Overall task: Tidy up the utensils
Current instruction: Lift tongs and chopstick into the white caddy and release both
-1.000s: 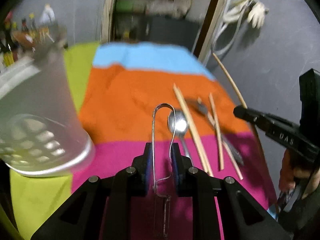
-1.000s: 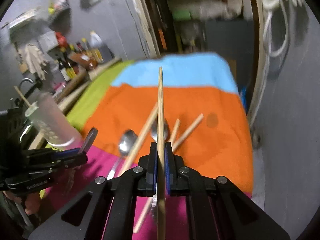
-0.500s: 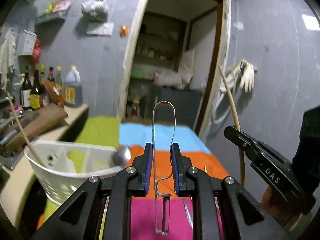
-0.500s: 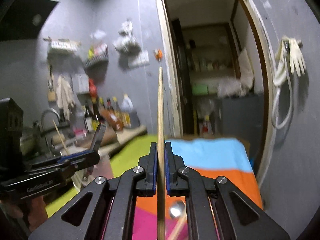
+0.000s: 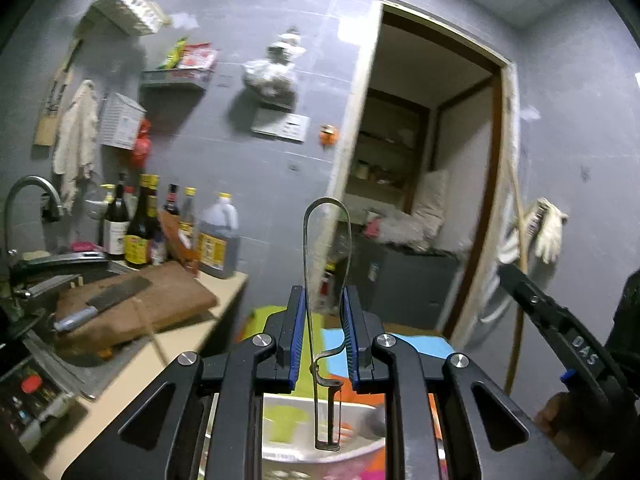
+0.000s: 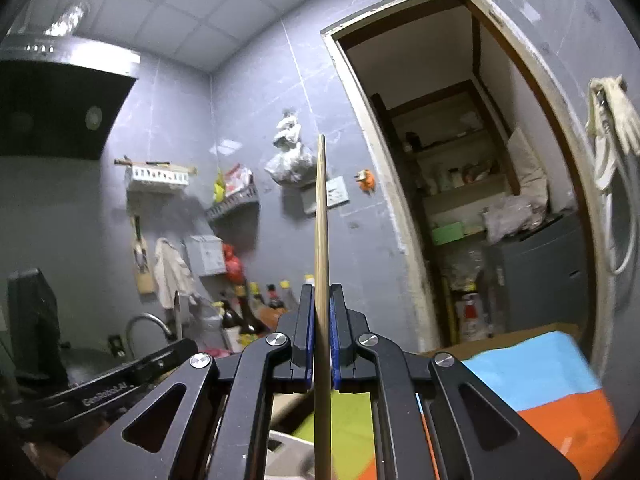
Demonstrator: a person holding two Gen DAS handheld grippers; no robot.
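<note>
Between the blue-padded fingers of the left gripper (image 5: 324,320), in the left wrist view, stands a thin metal wire-loop utensil (image 5: 326,280), its rounded end pointing up and its narrow stem hanging below the pads; the fingers are closed on its two sides. Under the stem, seen through the gripper frame, lies the rim of a white plastic basket (image 5: 320,454), with a striped cloth (image 5: 416,342) in green, blue and orange beneath and beyond it. Off to the left is a counter with a cleaver (image 5: 104,300) resting on a wooden cutting board (image 5: 168,304), and a row of sauce bottles (image 5: 172,232) against the grey wall. At the right edge the other gripper (image 5: 560,332) reaches in, a wooden stick rising behind it. From the right wrist view, the right gripper (image 6: 322,328) has its fingers pressed tight on a wooden chopstick (image 6: 321,240) that stands upright, its tip high against the wall. Below it shows the striped cloth (image 6: 540,376), with a blurred white rim at the bottom. The left gripper (image 6: 120,384) shows at the lower left.
</note>
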